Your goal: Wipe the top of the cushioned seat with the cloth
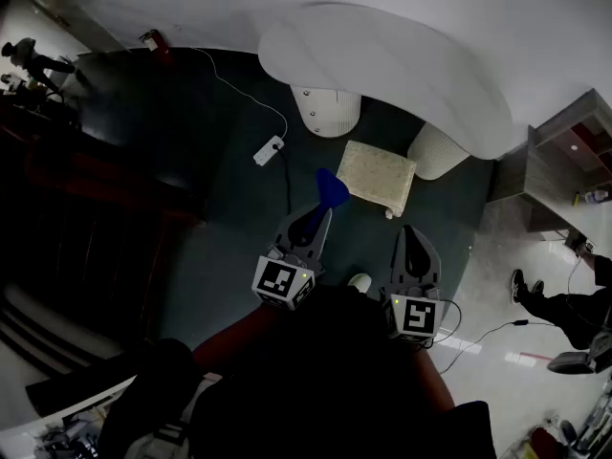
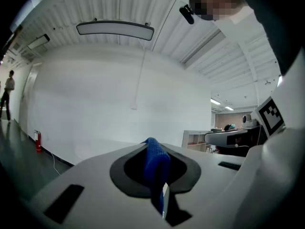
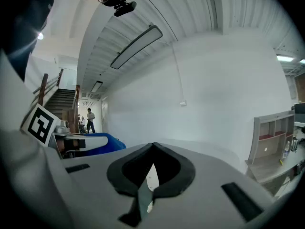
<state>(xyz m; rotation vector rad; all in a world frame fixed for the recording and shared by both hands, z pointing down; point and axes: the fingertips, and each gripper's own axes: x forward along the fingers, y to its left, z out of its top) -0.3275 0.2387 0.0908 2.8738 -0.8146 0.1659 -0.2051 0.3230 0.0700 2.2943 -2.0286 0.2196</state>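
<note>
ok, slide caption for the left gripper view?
Blue cloth clamped in the left hand-held gripper, white wall ahead.

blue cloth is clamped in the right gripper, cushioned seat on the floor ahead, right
Not quite: the blue cloth is clamped in the left gripper, as the left gripper view shows; the right gripper is shut on nothing. The cushioned seat does sit on the floor ahead.

Our right gripper [image 3: 152, 149] holds nothing, jaws pressed together; to its left, the left gripper [image 3: 90, 140] carries a blue cloth [image 3: 114, 144].
</note>
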